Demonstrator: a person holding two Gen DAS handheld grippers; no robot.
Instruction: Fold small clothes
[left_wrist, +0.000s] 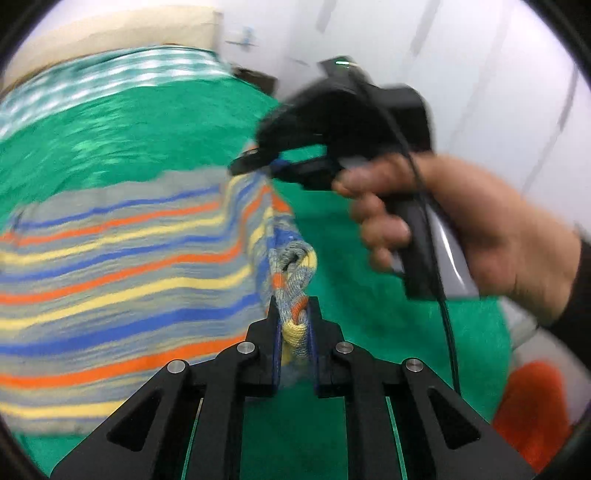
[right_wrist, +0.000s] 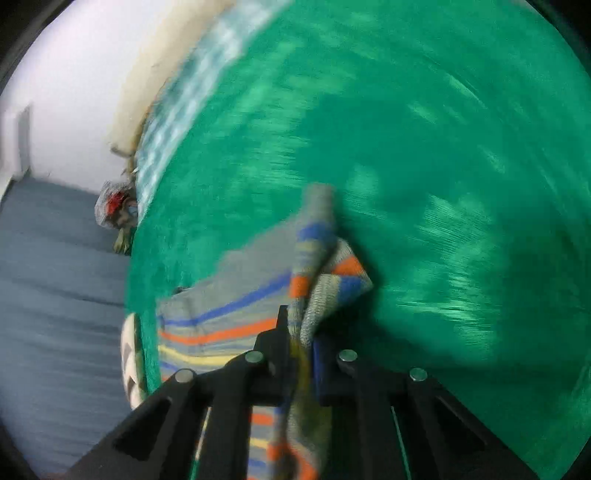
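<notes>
A green, towel-like cloth covers the flat surface. Along its far edge lies a strip of teal-and-white checked fabric, with a long beige padded edge just behind it. White wall panels stand beyond. A blurred orange item sits at the near right. Grey-blue floor spreads beside the surface, with a small blurred red-and-grey object near the cloth's edge.

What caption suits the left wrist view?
Left gripper shut on striped knit garment over green cloth; right gripper alongside.
</notes>
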